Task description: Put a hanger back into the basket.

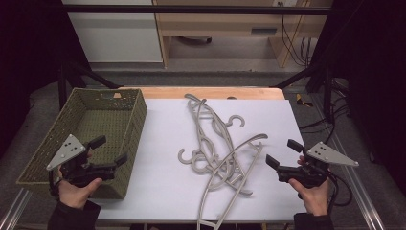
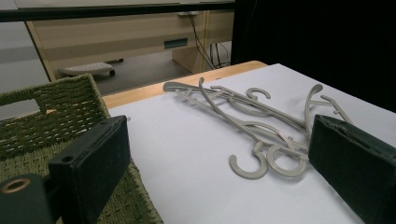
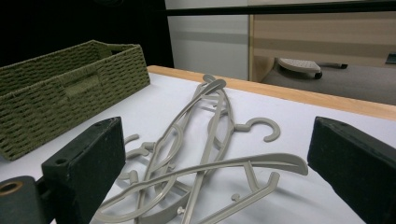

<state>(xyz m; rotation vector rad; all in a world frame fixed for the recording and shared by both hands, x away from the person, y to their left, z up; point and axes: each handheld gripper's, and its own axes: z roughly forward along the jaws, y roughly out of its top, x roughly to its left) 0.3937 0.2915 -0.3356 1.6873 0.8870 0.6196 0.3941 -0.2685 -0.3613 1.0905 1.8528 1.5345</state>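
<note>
A loose heap of several grey plastic hangers (image 1: 218, 143) lies tangled on the white tabletop (image 1: 163, 158), some hooks pointing left and one long hanger reaching over the near edge. My left gripper (image 1: 112, 149) hovers over the near right corner of an olive woven basket (image 1: 139, 120), jaws open and holding nothing. My right gripper (image 1: 282, 152) stands open to the right of the heap, also holding nothing. The left gripper view shows the hangers (image 2: 252, 126) ahead between the open jaws of the left gripper (image 2: 219, 135). In the right gripper view the hangers (image 3: 205, 135) lie just beyond the right gripper (image 3: 217, 130).
The basket (image 2: 56, 107) has nothing in it and fills the table's left side; from the right it appears as the basket (image 3: 70, 88) at far left. A wooden table edge (image 1: 210, 92) runs along the back. Dark frame bars and cables stand at the right.
</note>
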